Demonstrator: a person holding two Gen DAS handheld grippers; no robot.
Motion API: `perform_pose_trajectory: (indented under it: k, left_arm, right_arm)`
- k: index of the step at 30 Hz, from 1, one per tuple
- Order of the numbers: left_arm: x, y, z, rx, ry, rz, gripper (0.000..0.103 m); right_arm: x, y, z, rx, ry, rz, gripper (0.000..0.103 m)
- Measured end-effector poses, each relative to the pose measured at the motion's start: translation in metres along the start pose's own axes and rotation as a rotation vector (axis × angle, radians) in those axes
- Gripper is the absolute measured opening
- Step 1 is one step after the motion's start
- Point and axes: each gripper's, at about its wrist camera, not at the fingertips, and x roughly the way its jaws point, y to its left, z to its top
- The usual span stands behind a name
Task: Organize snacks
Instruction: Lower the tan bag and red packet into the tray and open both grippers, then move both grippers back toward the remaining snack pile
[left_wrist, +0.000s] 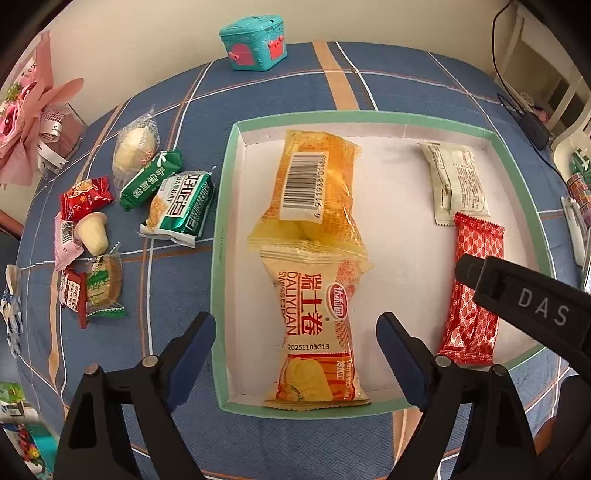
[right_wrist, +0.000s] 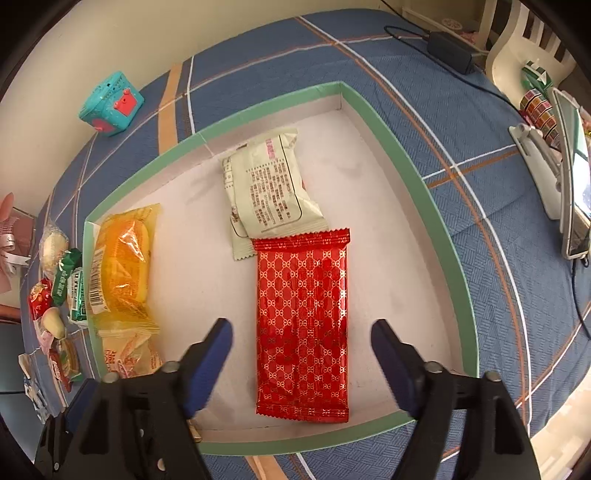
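Snacks are going into the green-rimmed tray (left_wrist: 221, 229). Below the left claw (left_wrist: 295, 354), spread wide and gripping nothing, a swiss roll pack (left_wrist: 314, 325) is lying flat, an orange pack (left_wrist: 314, 188) just beyond it. Under the right claw (right_wrist: 301, 354), likewise released and empty, a red packet (right_wrist: 303, 321) is resting, a pale packet (right_wrist: 269, 188) beyond. Lifting straight up should be keeping the rows tidy. Loose snacks (left_wrist: 110, 221) are waiting on the counter (left_wrist: 406, 81), left of the left claw.

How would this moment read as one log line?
left gripper: open over Swiss roll pack | right gripper: open over red packet | both lie in tray
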Motion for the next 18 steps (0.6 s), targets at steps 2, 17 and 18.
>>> perform_pose_trajectory:
  k: [2, 17, 18]
  left_arm:
    - [-0.005, 0.004, 0.002, -0.011, -0.016, -0.012, 0.089]
    - [-0.016, 0.112, 0.013, -0.337, -0.045, 0.005, 0.089]
    - [-0.015, 0.118, 0.013, -0.353, -0.039, 0.005, 0.089]
  right_arm:
    - [-0.005, 0.001, 0.001, -0.001, -0.016, 0.000, 0.085]
    - [-0.032, 0.019, 0.002, -0.069, -0.077, 0.008, 0.090]
    - [-0.034, 0.023, 0.001, -0.083, -0.080, 0.009, 0.090]
